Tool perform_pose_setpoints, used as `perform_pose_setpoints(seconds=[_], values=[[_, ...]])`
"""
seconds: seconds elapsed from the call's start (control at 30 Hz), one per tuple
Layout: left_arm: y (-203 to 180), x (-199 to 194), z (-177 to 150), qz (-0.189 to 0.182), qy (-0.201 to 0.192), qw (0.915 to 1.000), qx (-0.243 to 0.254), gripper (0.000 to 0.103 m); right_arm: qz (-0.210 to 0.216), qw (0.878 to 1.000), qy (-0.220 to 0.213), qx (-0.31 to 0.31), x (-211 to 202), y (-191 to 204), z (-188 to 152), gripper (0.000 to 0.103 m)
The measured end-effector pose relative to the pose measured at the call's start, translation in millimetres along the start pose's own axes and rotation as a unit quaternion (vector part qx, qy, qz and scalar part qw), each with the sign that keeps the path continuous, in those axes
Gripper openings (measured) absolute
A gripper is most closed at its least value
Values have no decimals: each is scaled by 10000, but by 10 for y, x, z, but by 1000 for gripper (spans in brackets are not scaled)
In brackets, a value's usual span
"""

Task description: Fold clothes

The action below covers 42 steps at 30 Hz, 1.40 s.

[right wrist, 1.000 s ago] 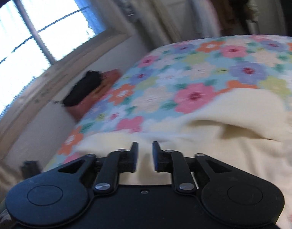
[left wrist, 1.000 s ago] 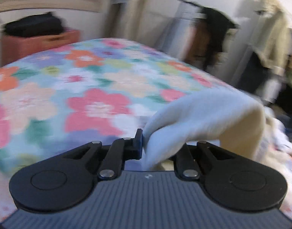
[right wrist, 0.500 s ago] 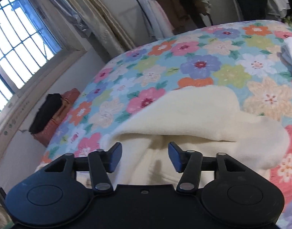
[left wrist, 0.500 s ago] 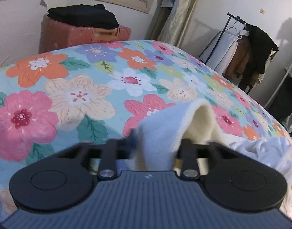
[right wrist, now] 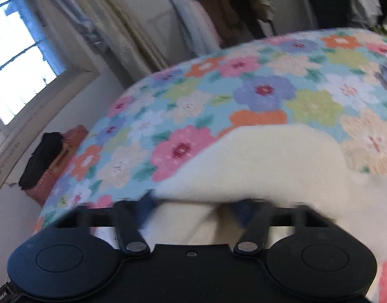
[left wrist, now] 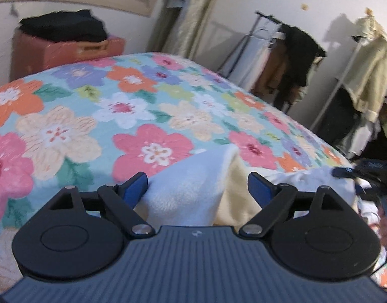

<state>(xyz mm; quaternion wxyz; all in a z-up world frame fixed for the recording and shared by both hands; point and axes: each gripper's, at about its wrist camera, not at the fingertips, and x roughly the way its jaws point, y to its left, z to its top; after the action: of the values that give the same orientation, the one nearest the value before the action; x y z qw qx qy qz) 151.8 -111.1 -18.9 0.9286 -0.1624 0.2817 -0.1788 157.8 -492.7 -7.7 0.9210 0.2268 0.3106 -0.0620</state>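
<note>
Since half a second ago my left fingers (left wrist: 197,185) have released the cream garment (left wrist: 193,197); right fingers (right wrist: 193,207) remain spread. Garment lies on the bed (left wrist: 92,116) near its front edge. Recommend withdrawing both straight back, without dragging the fold.

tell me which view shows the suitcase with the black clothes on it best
The left wrist view: the reddish suitcase stands large beyond the bed, black clothes stacked on top. The right wrist view shows it small, tilted and blurred at the left edge.
</note>
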Motion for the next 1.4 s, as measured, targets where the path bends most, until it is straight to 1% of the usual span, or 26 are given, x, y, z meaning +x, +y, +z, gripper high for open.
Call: perform_pose_setpoints(seconds=[0.03,0.1,0.17,0.27,0.4,0.47,0.57,0.63,0.7,0.73,0.8,0.83,0.87,0.9,0.93,0.97,1.0,1.03,1.07,1.13,1.17,1.2,1.23,1.3,1.37,1.4], values=[[-33,-10,-2,-83,-33,9999,70,87,-40,9992,-108,-376,-27,121,2,35],[-137,-68,-16,-341,-113,9989,295,87,77,9951,-321,-934,-118,343,-16,31],[-263,-107,-41,-712,-162,9957,564,88,321,9889,-490,-1367,-218,547,-26,29],[-455,-159,-88,-1362,-189,9862,924,93,947,9764,-604,-1843,-379,848,-31,29],[-651,-227,-158,-1965,-206,9738,1123,98,1741,9527,-335,-2467,-477,1281,-117,29],[-714,-243,-184,-2053,-240,9716,1154,102,2042,9469,-47,-2485,-454,1406,-145,29],[-736,-233,-215,-1831,-348,9753,1185,103,2486,9349,386,-2503,-418,1592,-185,29],[-652,-203,-217,-1775,-376,9786,967,103,2777,9249,674,-2509,-394,1716,-213,29],[-565,-172,-219,-1721,-403,9814,742,103,3025,9195,969,-2318,-358,1712,-274,29],[-521,-156,-220,-1694,-417,9826,630,100,3143,9160,1119,-2225,-343,1701,-319,29],[-435,-125,-222,-1640,-444,9846,405,66,3271,9126,1346,-2051,-313,1637,-388,29],[-425,-119,-221,-1658,-376,9845,419,47,3226,9171,1332,-1926,-316,1582,-393,33],[-436,-119,-224,-1612,-344,9853,446,39,3191,9224,1313,-1734,-328,1496,-377,35],[-471,-114,-234,-1377,-369,9883,537,38,3149,9282,1238,-1548,-362,1377,-358,35],[-506,-101,-255,-1114,-395,9907,680,36,3103,9337,1146,-1368,-402,1250,-341,43],[-525,-58,-253,-907,-379,9920,794,36,2885,9432,993,-1312,-443,1136,-296,47],[-499,-11,-254,-704,-301,9938,806,36,2614,9530,821,-1291,-483,1026,-243,56],[-461,33,-259,-638,-214,9953,693,36,2277,9617,725,-1340,-497,919,-195,60],[-402,66,-262,-686,-152,9962,516,36,1918,9691,649,-1407,-503,814,-148,60],[-314,124,-273,-785,-55,9966,234,36,1075,9765,577,-1774,-459,642,-74,60],[-304,153,-273,-801,-17,9966,217,37,599,9756,520,-2045,-421,580,-56,60],[-296,182,-272,-815,21,9965,205,37,71,9707,414,-2366,-376,536,-51,61],[-282,195,-276,-830,55,9964,176,39,-279,9640,388,-2614,-324,514,-45,62],[-229,224,-281,-901,95,9959,73,39,-428,9542,570,-2905,-207,453,-24,63],[-216,299,-292,-957,157,9953,-63,48,-459,9531,694,-2911,-82,409,42,71],[-210,337,-299,-984,188,9949,-131,50,-470,9530,752,-2896,-20,387,77,80]])
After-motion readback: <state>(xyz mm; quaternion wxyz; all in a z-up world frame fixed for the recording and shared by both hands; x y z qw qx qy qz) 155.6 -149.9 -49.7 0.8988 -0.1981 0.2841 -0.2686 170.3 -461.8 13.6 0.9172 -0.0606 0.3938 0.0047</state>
